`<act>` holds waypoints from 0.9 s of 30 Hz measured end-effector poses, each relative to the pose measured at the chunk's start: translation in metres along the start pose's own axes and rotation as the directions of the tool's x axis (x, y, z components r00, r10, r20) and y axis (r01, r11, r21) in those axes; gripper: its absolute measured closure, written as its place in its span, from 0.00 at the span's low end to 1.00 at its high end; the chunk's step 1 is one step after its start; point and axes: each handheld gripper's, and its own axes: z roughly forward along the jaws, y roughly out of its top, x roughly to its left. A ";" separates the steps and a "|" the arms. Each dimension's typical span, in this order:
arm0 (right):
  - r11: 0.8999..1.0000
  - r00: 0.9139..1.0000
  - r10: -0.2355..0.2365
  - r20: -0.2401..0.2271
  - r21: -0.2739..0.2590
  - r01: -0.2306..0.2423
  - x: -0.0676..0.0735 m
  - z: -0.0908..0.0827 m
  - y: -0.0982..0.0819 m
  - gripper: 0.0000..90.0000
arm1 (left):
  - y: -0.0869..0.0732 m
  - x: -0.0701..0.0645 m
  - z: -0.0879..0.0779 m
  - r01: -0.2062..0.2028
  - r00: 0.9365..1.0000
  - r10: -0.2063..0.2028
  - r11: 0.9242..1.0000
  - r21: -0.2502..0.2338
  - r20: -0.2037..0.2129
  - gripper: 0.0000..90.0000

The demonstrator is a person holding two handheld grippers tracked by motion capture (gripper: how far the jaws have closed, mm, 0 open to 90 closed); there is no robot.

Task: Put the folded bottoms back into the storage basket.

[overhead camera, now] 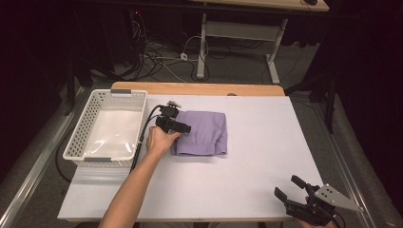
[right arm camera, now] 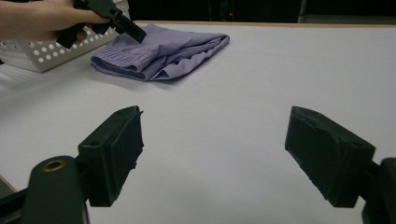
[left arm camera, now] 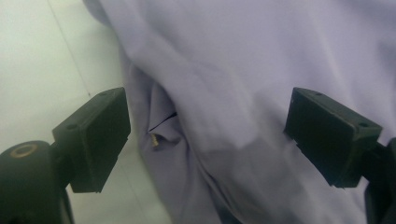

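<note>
Purple cloth (overhead camera: pixel 203 133) lies folded in a soft, flat square near the middle of the white table (overhead camera: pixel 247 180). It is thin and wrinkly, with a bunched, ribbed edge on the side facing the person. In the left gripper view a small dark slit shows in the folds.

The left tongs (overhead camera: pixel 177 125) are over the left edge of the cloth, held in the person's left hand (overhead camera: pixel 159 140). In the left gripper view its two black, blocky jaws stand wide apart, one over the cloth and one over the cloth's edge by the bare table. They hold nothing. I cannot tell if they touch the cloth.

The right tongs (overhead camera: pixel 290 187) are at the near right corner of the table, well apart from the cloth. Its jaws are wide open too, with just the smooth white table between them. A grey three-cornered plate sits on top of it.

Just left of the cloth sits a white plastic basket (overhead camera: pixel 81 137) with small round holes in its walls. Something clear and shiny lies in its bottom. Nothing stands between the tongs and the cloth. Past the table, cables (overhead camera: pixel 157 52) lie on the grey floor.
</note>
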 end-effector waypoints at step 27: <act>1.000 1.000 -0.002 -0.005 0.007 0.002 0.000 0.002 0.000 0.22 | -0.002 -0.010 0.011 -0.066 0.994 0.070 0.996 0.054 -0.078 0.32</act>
